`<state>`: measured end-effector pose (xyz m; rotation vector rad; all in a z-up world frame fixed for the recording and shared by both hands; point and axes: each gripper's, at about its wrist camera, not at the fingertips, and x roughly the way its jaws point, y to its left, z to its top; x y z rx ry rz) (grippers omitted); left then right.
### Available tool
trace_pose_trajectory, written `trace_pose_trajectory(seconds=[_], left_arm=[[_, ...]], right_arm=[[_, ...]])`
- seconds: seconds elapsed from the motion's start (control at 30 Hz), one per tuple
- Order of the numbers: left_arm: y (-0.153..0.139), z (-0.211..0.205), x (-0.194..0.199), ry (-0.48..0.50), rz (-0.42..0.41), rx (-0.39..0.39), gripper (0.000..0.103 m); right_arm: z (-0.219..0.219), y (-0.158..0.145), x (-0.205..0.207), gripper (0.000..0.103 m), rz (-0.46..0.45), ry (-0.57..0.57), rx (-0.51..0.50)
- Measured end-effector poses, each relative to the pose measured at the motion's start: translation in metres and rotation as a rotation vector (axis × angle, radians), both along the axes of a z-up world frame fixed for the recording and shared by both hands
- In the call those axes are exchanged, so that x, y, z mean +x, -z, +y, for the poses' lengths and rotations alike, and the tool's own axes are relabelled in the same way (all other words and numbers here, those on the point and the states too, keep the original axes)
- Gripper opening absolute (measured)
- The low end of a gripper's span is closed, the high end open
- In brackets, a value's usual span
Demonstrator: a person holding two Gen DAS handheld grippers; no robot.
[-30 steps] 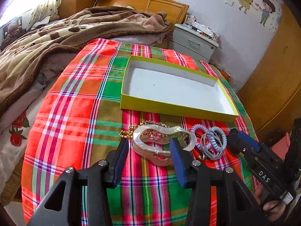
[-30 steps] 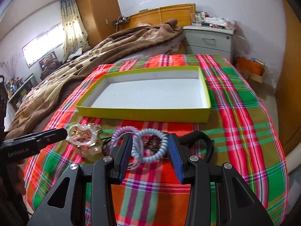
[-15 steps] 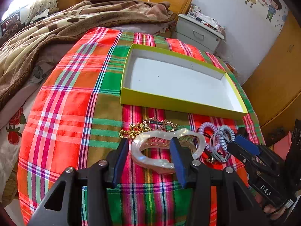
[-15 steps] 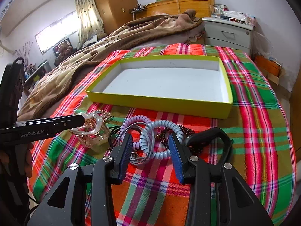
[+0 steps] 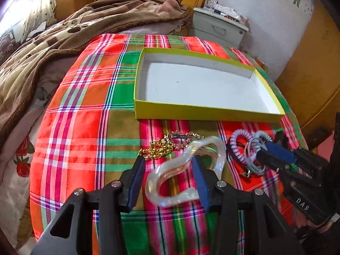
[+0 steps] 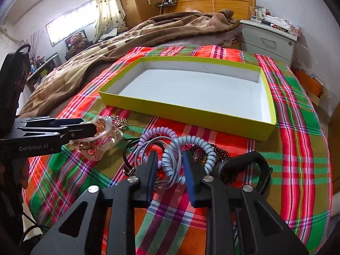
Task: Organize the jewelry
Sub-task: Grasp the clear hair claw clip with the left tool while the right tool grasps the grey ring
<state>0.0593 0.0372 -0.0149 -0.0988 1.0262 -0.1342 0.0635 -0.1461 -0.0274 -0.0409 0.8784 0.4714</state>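
Note:
A clear pearly bangle [image 5: 221,153] lies tilted and blurred over the plaid cloth. One lobe sits between the jaws of my left gripper [image 5: 167,170], which are closing; the left pad stands apart from it. A gold chain [image 5: 157,148] lies just beyond. My right gripper [image 6: 170,167] is closing around a light-blue coil tie [image 6: 199,142] and thin cords, with a sliver of gap at the left pad. A lilac coil tie [image 6: 157,131] lies beside it. The yellow-green box [image 6: 182,114] with a white inside stands behind. The left gripper [image 6: 93,127] shows at the bangle [image 6: 106,127].
A dark bead bracelet [image 6: 221,150], a thin black strap [image 6: 127,165] and a thick black loop [image 6: 261,165] lie by the coils. A brown blanket [image 5: 63,42] covers the bed to the left. A grey nightstand [image 6: 267,40] stands behind at the right. The right gripper [image 5: 261,153] reaches in from the right.
The right gripper's jaws have narrowed around the coil ties. The bangle has tipped up and turned between the left fingers. Both views have closed in on the jewelry.

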Motion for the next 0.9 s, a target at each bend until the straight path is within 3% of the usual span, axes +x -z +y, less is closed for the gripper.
trace_pose_trajectory(seconds=[0.13,0.47,0.6,0.9], left_arm=[[0.005,0.002,0.0,0.012,0.022,-0.023,0.041],[0.008,0.004,-0.004,0.011,0.03,-0.035,0.026],[0.006,0.003,-0.005,0.023,0.022,-0.055,0.011],[-0.003,0.005,-0.012,0.014,-0.009,-0.067,0.011]], right_arm=[[-0.001,0.0,-0.001,0.009,0.001,0.002,0.011],[-0.008,-0.007,-0.003,0.008,-0.01,0.021,0.058],[-0.011,-0.013,-0.006,0.002,-0.024,0.026,0.083],[-0.012,-0.021,-0.01,0.002,-0.041,0.026,0.112]])
